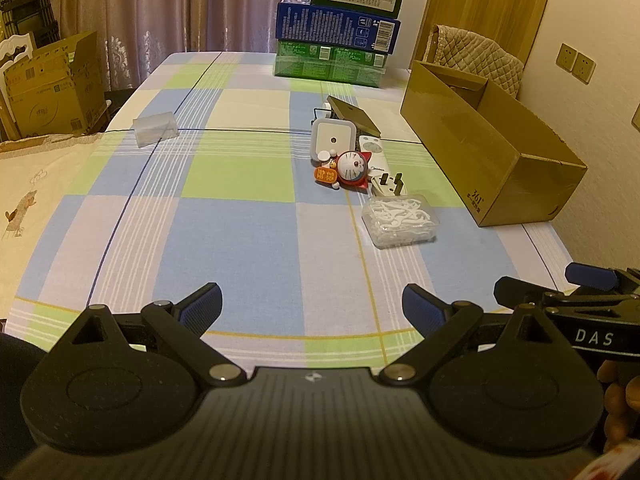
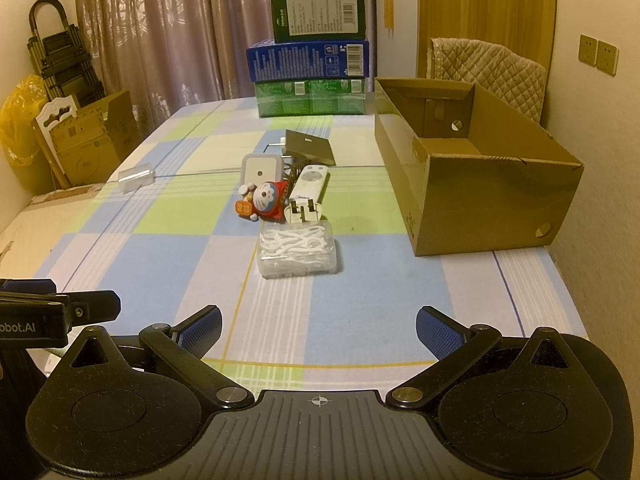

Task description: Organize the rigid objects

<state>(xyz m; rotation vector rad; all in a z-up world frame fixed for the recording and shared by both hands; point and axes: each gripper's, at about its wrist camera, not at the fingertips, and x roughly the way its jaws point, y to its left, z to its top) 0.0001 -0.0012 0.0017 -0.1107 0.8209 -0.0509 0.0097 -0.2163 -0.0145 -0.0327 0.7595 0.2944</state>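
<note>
Right wrist view: right gripper [image 2: 319,330] is hovering spread over the table [image 2: 400,292], holding nothing; left gripper [image 1: 311,305] likewise. Clutter is lying beside the box [image 2: 480,200], floss case [image 2: 298,250] nearest.

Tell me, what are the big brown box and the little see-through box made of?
The big brown box looks like cardboard: matte tan walls with folded flaps. The little see-through box looks like clear hard plastic: glossy, with white picks showing through its walls.
</note>
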